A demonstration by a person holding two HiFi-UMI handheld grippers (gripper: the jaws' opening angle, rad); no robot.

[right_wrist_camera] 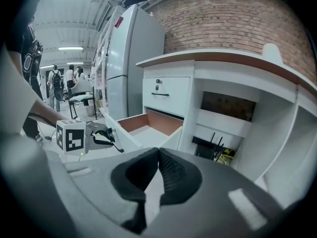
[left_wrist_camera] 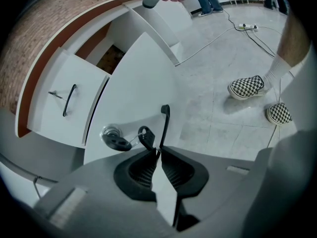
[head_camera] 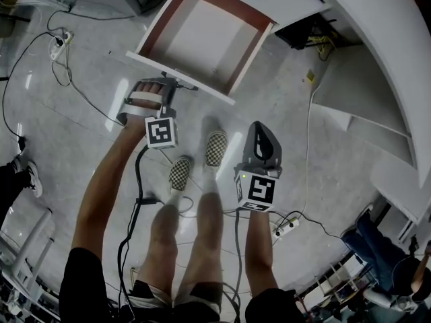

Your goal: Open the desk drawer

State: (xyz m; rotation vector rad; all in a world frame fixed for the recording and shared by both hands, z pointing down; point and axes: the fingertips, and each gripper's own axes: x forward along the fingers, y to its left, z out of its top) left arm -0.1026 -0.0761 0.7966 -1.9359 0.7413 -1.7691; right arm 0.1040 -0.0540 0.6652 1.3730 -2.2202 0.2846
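Observation:
The white desk drawer [head_camera: 202, 42] with a reddish-brown inside stands pulled out over the floor. Its white front panel [left_wrist_camera: 133, 98] carries a thin black handle [left_wrist_camera: 165, 120] and a lock with a key and ring [left_wrist_camera: 114, 137]. My left gripper [head_camera: 166, 89] is at that front panel, and in the left gripper view its jaws [left_wrist_camera: 158, 151] are shut on the handle's lower end. My right gripper [head_camera: 260, 132] hangs lower right of the drawer, shut with nothing in it [right_wrist_camera: 158, 153]. The right gripper view shows the pulled-out drawer [right_wrist_camera: 148, 125] and the left gripper's marker cube [right_wrist_camera: 71, 136].
A closed upper drawer [left_wrist_camera: 69, 100] with its own black handle sits above. The curved white desk [head_camera: 377, 25] runs along the right. My checkered shoes [head_camera: 215, 148] stand just behind the drawer. Cables and a power strip [head_camera: 287, 227] lie on the floor. Other people stand far off.

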